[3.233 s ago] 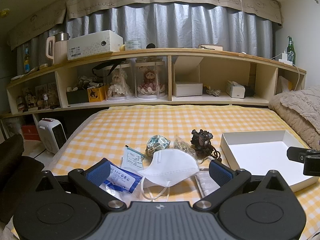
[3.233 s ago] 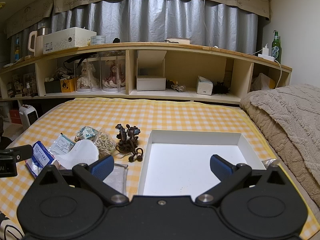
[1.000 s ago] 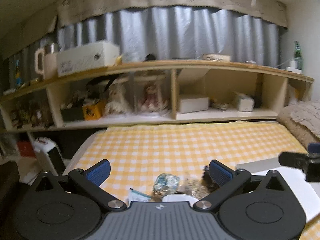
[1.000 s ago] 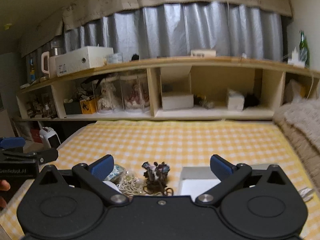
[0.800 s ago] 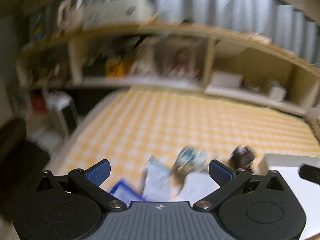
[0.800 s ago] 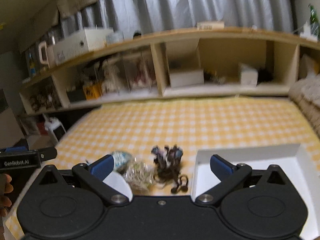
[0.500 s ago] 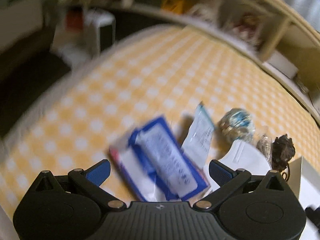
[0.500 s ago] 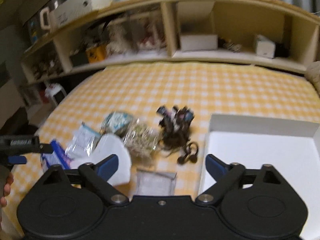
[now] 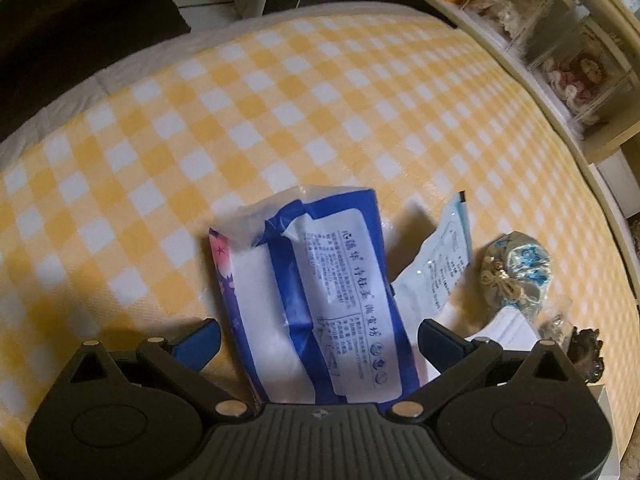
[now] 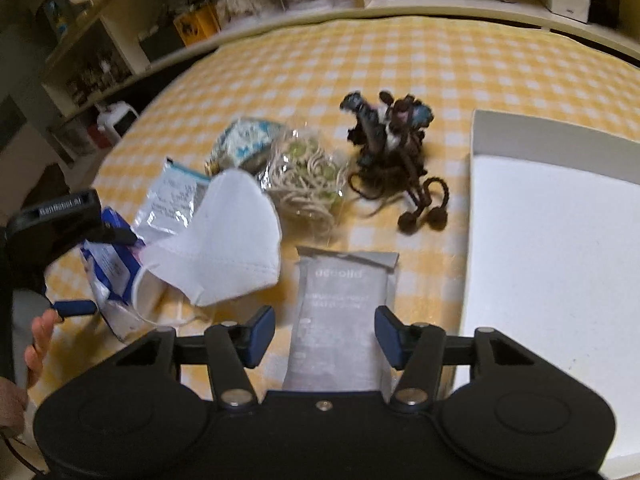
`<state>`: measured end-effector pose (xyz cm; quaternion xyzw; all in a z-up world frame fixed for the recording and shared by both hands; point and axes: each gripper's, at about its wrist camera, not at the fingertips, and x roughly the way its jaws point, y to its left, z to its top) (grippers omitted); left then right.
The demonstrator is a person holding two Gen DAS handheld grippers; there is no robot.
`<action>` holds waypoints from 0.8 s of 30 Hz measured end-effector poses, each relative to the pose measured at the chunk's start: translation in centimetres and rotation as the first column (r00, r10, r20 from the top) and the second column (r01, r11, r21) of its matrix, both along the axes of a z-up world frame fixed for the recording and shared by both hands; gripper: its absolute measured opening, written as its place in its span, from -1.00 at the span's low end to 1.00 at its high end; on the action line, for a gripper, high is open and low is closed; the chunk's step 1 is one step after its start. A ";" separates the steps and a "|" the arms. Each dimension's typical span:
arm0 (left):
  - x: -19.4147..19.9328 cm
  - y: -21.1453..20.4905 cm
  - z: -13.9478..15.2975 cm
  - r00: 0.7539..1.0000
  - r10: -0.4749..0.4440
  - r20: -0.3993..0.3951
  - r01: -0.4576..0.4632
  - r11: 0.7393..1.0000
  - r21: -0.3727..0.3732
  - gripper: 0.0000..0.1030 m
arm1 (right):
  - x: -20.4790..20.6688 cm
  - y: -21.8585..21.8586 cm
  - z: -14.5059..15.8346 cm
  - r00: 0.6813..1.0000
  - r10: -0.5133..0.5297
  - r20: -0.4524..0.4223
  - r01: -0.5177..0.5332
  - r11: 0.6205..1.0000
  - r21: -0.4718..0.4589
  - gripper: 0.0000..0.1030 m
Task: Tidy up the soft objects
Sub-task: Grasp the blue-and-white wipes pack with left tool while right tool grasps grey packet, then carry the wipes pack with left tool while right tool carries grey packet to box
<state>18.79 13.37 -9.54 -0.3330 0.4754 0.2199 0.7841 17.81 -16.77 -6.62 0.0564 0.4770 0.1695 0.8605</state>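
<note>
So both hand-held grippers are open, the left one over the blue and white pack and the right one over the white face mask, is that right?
Not quite. The right hand-held gripper straddles the grey sachet, not the white face mask, as the right wrist view shows. The rest holds.

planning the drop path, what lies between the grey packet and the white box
Only bare checked sheet between the grey packet and the white box, in the right wrist view.

Warm, dim indoor light fell from above. Fisheye bending curved the far shelf and darkened every corner. Motion blur softened the right view; the left was sharper. Glare glinted on the blue packet.
</note>
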 end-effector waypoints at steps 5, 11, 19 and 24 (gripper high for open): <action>1.1 -0.7 -0.7 0.997 -0.070 -0.039 0.074 0.991 0.108 0.76 | 0.5 1.1 -1.6 0.999 0.001 -0.033 -0.004 0.997 -0.075 0.11; 1.1 -1.3 -0.2 0.991 -0.131 -0.029 0.134 0.979 0.153 0.36 | 0.1 2.1 -2.5 0.999 0.039 -0.017 -0.041 0.985 -0.167 0.21; -0.1 -2.0 0.4 0.980 -0.198 0.002 0.194 0.965 0.176 0.06 | -1.1 3.0 -2.9 0.991 0.129 -0.023 -0.131 0.958 -0.257 0.07; -1.2 -2.1 1.7 0.974 -0.221 0.039 0.206 0.950 0.235 0.04 | -1.6 2.7 -1.7 0.991 0.134 0.002 -0.131 0.972 -0.193 -0.01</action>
